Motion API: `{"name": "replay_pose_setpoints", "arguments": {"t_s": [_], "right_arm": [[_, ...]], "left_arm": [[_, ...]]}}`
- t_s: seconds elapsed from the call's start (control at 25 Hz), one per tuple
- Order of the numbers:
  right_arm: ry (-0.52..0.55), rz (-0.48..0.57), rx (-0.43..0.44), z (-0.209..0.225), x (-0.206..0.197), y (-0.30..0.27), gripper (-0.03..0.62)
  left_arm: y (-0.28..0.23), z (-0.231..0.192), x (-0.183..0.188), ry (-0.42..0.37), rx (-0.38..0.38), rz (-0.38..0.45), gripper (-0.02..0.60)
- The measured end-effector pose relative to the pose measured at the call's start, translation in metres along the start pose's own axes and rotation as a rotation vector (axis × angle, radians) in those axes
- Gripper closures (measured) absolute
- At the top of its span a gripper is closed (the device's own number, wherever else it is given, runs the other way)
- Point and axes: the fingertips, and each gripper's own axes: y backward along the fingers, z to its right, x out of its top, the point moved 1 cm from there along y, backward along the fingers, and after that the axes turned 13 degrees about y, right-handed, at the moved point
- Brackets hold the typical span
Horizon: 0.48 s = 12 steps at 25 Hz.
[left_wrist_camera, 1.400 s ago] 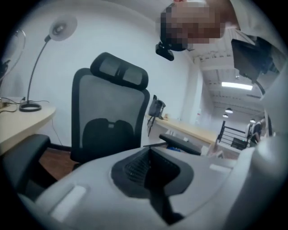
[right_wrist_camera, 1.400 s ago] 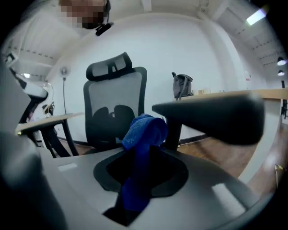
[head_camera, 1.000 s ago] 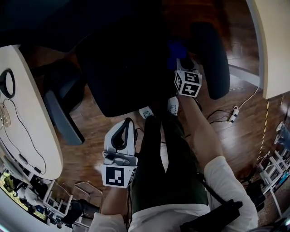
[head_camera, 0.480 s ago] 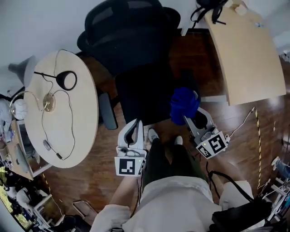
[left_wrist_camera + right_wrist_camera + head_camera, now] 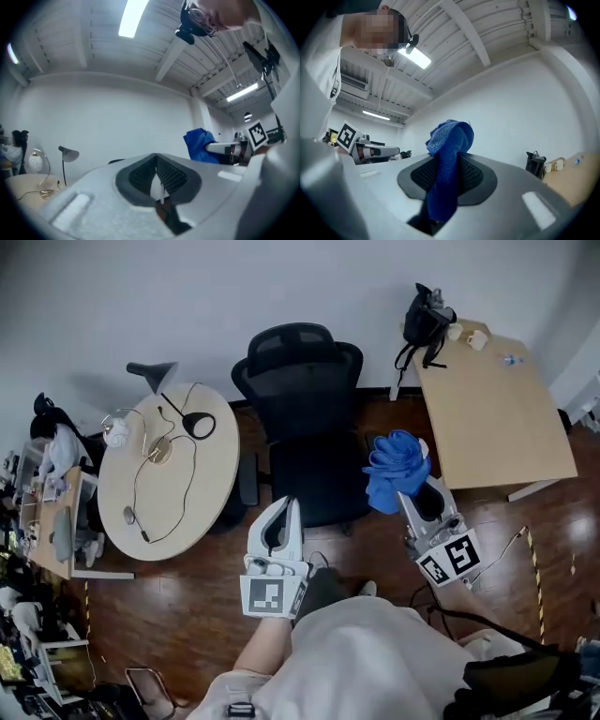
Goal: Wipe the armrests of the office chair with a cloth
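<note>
A black office chair [image 5: 305, 418] stands ahead of me, and its left armrest [image 5: 247, 479] shows beside the seat. The right armrest is hidden behind the blue cloth [image 5: 396, 470]. My right gripper [image 5: 410, 493] is raised in front of the chair's right side and is shut on the cloth [image 5: 449, 140], which bunches up above the jaws. My left gripper [image 5: 286, 507] hovers before the seat's front edge, shut with nothing in it [image 5: 157, 180]. From the left gripper view, the cloth [image 5: 199, 145] shows off to the right.
A round wooden table [image 5: 202, 512] with a cable and small items stands left of the chair, a desk lamp [image 5: 155, 371] behind it. A rectangular desk [image 5: 487, 418] stands to the right, with a black bag [image 5: 427, 320] at its far corner. The floor is dark wood.
The head view has pulled up and back, so the whole chair and both tables now show. My right gripper has come away from the chair's right armrest, still holding the cloth.
</note>
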Motion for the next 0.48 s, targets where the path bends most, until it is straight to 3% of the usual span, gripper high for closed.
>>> {"name": "replay_pose_setpoints", "arguments": {"t_s": [0.2,0.48], "right_arm": [[-0.001,0.025,0.015,-0.027,0.025,0.049,0.497],[0.02,-0.001,-0.011,-0.061,0.034,0.078,0.499]], "left_arm": [[0.044,0.034,0.01,-0.004,-0.021,-0.012,0.58],[0.078,0.042,0.016,-0.003,-0.036,-0.012,0.581]]}}
